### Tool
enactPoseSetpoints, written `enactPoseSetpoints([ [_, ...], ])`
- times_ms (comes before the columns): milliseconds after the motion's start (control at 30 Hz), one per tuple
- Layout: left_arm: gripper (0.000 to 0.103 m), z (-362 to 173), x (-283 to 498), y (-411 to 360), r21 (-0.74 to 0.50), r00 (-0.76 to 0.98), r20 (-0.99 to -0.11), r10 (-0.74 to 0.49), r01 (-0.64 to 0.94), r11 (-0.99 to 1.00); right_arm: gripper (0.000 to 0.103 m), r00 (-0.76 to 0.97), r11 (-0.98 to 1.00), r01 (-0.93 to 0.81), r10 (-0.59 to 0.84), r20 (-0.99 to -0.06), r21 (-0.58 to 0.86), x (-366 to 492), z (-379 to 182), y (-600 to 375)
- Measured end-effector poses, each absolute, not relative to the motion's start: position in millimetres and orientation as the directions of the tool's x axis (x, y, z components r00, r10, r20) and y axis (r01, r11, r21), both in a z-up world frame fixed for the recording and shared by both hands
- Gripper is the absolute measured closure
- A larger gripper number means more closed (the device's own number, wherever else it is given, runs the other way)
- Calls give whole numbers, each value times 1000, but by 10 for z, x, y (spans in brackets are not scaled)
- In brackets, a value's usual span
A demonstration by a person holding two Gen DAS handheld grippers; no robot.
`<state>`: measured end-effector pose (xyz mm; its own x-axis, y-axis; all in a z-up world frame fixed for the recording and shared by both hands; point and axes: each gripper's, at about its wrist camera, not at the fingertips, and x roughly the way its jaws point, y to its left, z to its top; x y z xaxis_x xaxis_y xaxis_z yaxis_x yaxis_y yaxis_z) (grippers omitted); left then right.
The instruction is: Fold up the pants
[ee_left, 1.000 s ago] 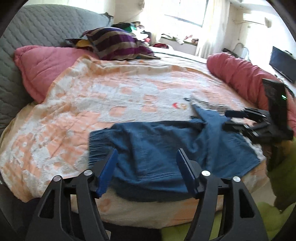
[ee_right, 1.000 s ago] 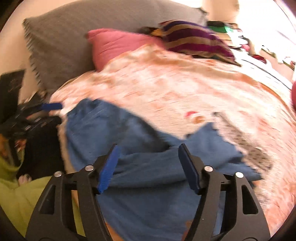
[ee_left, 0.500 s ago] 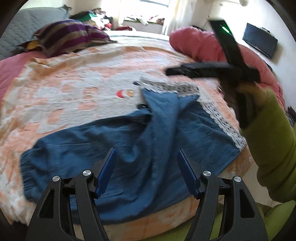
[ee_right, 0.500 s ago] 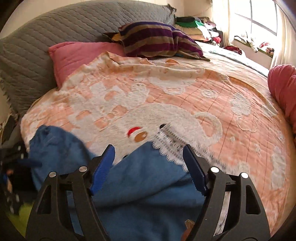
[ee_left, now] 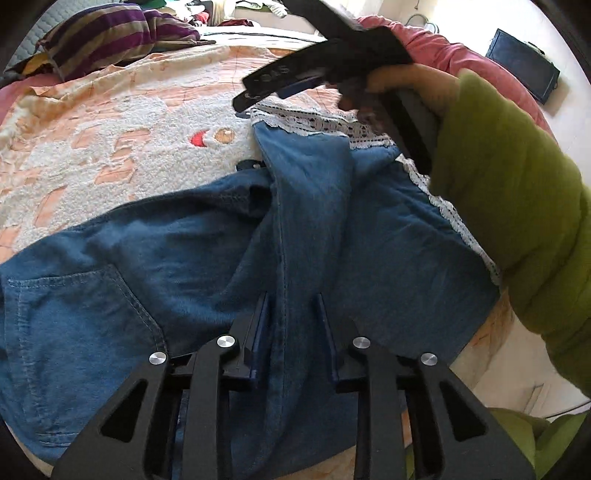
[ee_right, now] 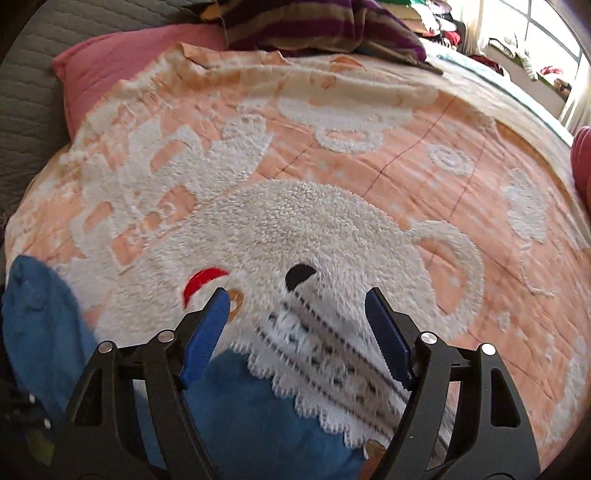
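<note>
The left gripper [ee_left: 290,295] is pointing steeply down onto the blue pants [ee_left: 207,258], and its jaws have just been closing, so that they are now standing narrow with a raised fold of denim and its stitched seam running up between them; the pads appear to be pinching that fold, though the cloth is hiding the contact itself. The right gripper [ee_right: 297,291] is hanging with its jaws well apart, gripping nothing, over the white lace trim [ee_right: 332,354] at one end of the pants, the blue pads sitting on either side of the lace and above it. In the left wrist view the right gripper is showing as a dark shape held in a hand [ee_left: 410,88] coming out of a green sleeve [ee_left: 517,206], hovering over the far lace edge. The pants are lying rumpled across the near part of the bed, a back pocket [ee_left: 74,306] showing to the left of the left gripper and the lace-trimmed end stretching away to the right. Under them a peach and white fleece blanket [ee_right: 332,166] is covering the bed. Beyond it a pink pillow [ee_right: 122,62] and a striped purple cushion [ee_left: 110,29] are resting against a grey quilted headboard [ee_right: 33,92], and a red bolster [ee_left: 461,59] is lying along the far right side.
</note>
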<state>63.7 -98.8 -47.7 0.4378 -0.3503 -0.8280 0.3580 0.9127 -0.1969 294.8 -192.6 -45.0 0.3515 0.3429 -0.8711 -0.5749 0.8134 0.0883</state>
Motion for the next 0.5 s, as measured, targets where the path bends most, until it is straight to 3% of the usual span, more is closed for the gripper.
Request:
enactPoseSetpoints([
  [33,79,-474,630,-976,-197,438,-827,-351,360,912,44,344,815,-570,345,-873,98,2984,-482,-1919],
  [100,79,-475,628,-964,-205,438,-824,-360,361,910,84,312,816,-565,349,-884,123,3051,-582,-1909],
  [200,79,-474,623,-933,-217,437,-820,-370,361,907,94,313,808,-566,393,-865,163,3016,-559,-1983],
  [333,77,-467,605,-917,-217,444,-816,-371,361,907,96,364,808,-549,461,-809,213,2865,-297,-2257],
  [433,68,-449,597,-905,-213,454,-812,-367,356,910,96,418,812,-531,499,-759,242,2689,-29,-2545],
  [500,68,-443,613,-906,-205,463,-809,-362,354,913,96,457,820,-517,507,-731,246,2567,131,-2743],
])
